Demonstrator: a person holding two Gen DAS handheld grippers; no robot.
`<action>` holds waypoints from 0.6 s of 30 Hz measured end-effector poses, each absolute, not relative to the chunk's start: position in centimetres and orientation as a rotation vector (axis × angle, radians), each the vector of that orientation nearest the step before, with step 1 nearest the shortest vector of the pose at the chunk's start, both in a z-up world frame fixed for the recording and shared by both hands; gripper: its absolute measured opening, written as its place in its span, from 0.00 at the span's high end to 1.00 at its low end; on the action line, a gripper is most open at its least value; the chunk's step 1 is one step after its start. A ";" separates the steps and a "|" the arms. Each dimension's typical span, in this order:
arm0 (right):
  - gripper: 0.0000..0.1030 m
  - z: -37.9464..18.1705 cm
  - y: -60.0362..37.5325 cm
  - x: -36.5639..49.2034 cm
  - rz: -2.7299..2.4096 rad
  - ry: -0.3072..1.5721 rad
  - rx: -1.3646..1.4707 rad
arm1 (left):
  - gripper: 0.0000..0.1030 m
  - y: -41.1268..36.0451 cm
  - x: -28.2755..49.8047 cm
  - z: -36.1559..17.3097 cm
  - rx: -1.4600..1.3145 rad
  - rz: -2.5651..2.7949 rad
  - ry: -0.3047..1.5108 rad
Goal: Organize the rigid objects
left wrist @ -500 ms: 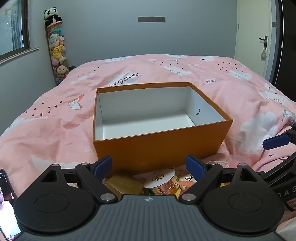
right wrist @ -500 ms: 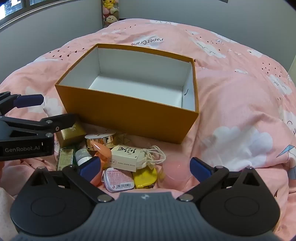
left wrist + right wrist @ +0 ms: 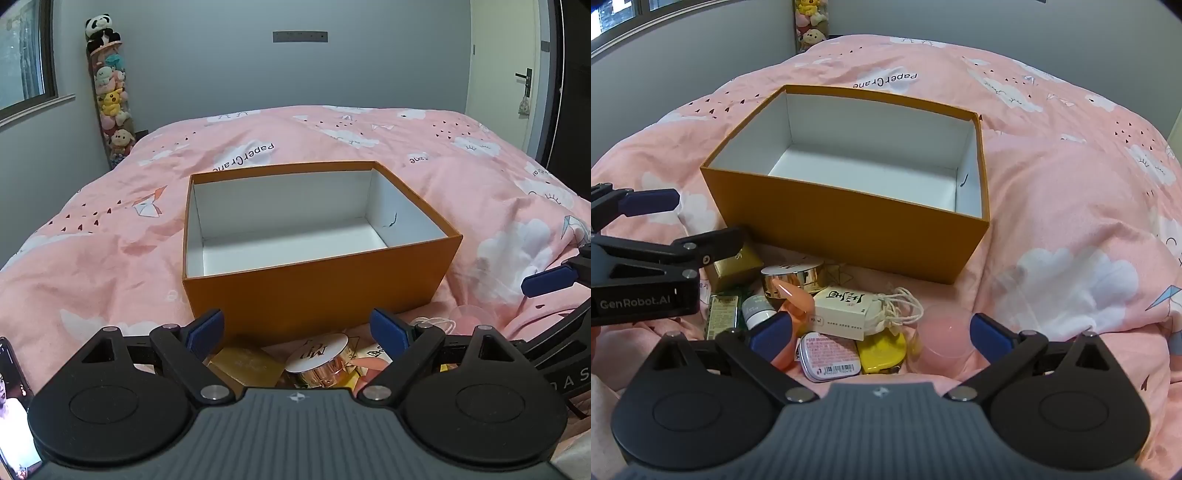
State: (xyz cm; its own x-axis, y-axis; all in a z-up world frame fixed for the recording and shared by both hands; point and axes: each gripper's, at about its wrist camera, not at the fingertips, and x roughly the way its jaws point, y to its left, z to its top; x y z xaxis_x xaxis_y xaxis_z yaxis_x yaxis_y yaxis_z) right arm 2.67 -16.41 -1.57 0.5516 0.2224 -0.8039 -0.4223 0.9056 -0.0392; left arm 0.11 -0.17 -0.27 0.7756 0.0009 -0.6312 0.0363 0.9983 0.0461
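An open orange box [image 3: 314, 291] with an empty white inside stands on the pink bed; it also shows in the right wrist view [image 3: 849, 225]. In front of it lies a pile of small things: a gold box [image 3: 737, 264], a round gold jar [image 3: 796, 275], a cream carton with a string bag [image 3: 846, 310], a pink tin [image 3: 829, 356], a yellow case [image 3: 882, 352], a clear pink cup [image 3: 945, 341]. My left gripper [image 3: 297, 330] is open above the jar [image 3: 321, 356]. My right gripper [image 3: 879, 330] is open above the pile. Both are empty.
The pink quilt [image 3: 110, 236] covers the whole bed around the box. A phone [image 3: 14, 410] lies at the near left. A column of plush toys [image 3: 109, 96] stands in the far left corner. A door [image 3: 513, 81] is at the far right.
Both grippers have barely moved and stay open. The box and the pile lie as before.
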 end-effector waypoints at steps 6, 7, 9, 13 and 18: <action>0.02 -1.5 -16.9 2.9 0.391 0.914 -0.233 | 0.00 -0.2 0.1 -0.3 0.056 -0.017 0.686; 0.02 -1.6 -16.9 2.9 0.391 0.915 -0.233 | 0.00 -0.2 0.1 -0.3 0.056 -0.018 0.686; 0.02 -1.5 -16.9 2.9 0.392 0.915 -0.233 | 0.00 -0.2 0.1 -0.3 0.056 -0.018 0.686; 0.02 -1.5 -16.9 2.9 0.393 0.916 -0.233 | 0.00 -0.2 0.1 -0.3 0.056 -0.016 0.688; 0.02 -1.5 -16.9 2.9 0.394 0.916 -0.233 | 0.00 -0.1 0.1 -0.4 0.055 -0.016 0.688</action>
State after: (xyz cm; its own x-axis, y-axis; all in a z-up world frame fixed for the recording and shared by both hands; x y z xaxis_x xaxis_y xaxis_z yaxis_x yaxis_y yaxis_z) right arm 2.88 -16.87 -1.52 0.5446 0.2311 -0.8062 -0.4265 0.9040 -0.0290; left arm 0.11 -0.12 -0.35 0.7724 0.0031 -0.6351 0.0335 0.9984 0.0456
